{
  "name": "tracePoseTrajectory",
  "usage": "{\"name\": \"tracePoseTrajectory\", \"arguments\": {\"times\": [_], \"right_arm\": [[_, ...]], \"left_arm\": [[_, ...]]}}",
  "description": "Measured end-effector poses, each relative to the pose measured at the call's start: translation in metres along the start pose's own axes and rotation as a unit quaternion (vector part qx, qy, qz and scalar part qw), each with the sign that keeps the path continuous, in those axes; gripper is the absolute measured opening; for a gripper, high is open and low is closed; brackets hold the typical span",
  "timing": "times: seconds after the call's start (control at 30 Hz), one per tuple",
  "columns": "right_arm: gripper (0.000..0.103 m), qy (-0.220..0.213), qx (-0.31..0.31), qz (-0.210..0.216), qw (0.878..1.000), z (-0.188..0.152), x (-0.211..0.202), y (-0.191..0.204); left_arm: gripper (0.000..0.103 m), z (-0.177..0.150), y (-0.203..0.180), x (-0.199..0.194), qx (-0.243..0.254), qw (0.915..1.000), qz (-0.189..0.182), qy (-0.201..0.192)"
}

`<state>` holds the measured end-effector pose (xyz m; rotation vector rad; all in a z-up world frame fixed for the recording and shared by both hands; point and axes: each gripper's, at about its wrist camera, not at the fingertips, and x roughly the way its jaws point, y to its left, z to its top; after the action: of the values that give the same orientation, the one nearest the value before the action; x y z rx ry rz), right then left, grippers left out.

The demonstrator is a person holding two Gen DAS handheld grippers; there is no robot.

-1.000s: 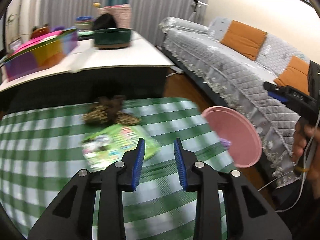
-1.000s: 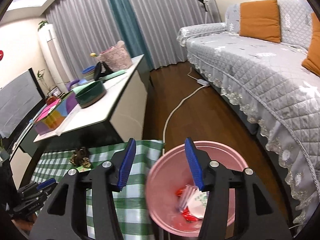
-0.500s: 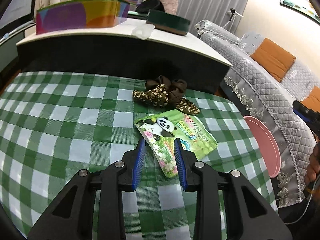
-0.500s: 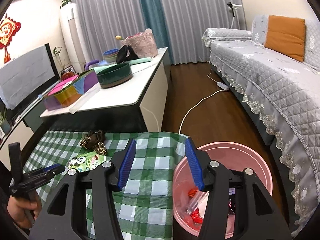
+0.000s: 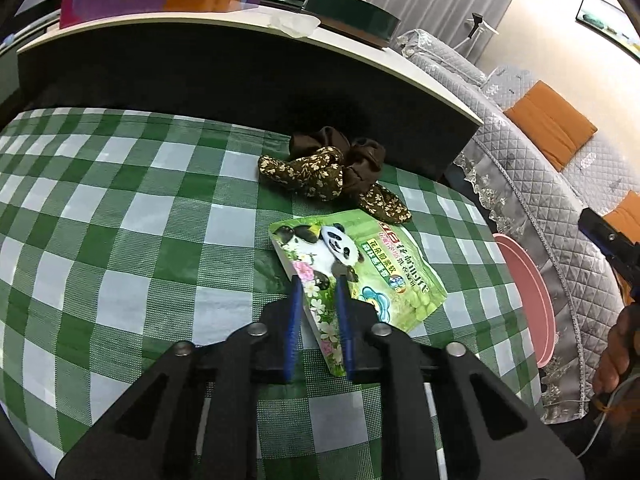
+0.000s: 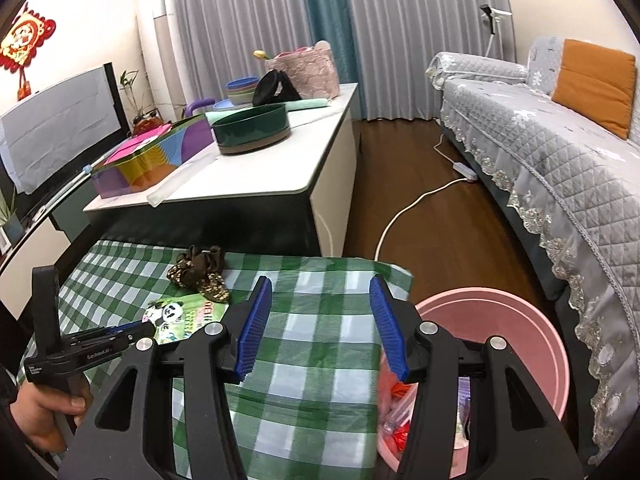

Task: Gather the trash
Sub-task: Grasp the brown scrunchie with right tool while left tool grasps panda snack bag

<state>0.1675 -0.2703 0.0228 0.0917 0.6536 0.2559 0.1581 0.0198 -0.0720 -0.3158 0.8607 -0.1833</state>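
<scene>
Your left gripper [image 5: 318,288] has its fingers parted narrowly on either side of the near edge of the panda pouch [image 5: 356,270], which lies flat on the checked cloth [image 5: 132,240] toward the table's right edge, just in front of the brown floral fabric bundle [image 5: 336,172]; no pinch is made yet as far as the view shows. To take it well, slide one finger under the pouch's raised edge, close firmly on that seam and lift straight up so the slick film does not slip or drag the cloth. Your right gripper [image 6: 320,320] hangs with its fingers spread wide and nothing between them, above the table's right edge beside the pink bin [image 6: 532,344]. The bin stands just off that edge and already holds red and clear wrappers [image 6: 394,412].
</scene>
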Motion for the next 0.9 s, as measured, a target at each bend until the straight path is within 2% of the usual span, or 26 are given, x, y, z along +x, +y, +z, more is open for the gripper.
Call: {"name": "tracePoseTrajectory", "arguments": {"times": [0.1, 0.37, 0.67, 0.9], "right_arm": [[0.052, 0.006, -0.005, 0.011, 1.000, -0.001, 0.007, 0.010], [0.052, 0.024, -0.034, 0.045, 0.998, -0.005, 0.031, 0.049], [0.052, 0.037, -0.048, 0.086, 0.995, -0.001, 0.069, 0.098], [0.051, 0.066, -0.050, 0.096, 0.992, -0.001, 0.118, 0.124]], "left_arm": [[0.009, -0.001, 0.003, -0.005, -0.003, 1.0000, -0.001, 0.003], [0.007, -0.009, 0.026, -0.031, -0.023, 0.9990, 0.036, 0.013], [0.006, -0.005, 0.048, -0.053, -0.019, 0.9945, 0.101, -0.019], [0.006, 0.001, 0.052, -0.054, -0.007, 0.9920, 0.121, -0.033]]}}
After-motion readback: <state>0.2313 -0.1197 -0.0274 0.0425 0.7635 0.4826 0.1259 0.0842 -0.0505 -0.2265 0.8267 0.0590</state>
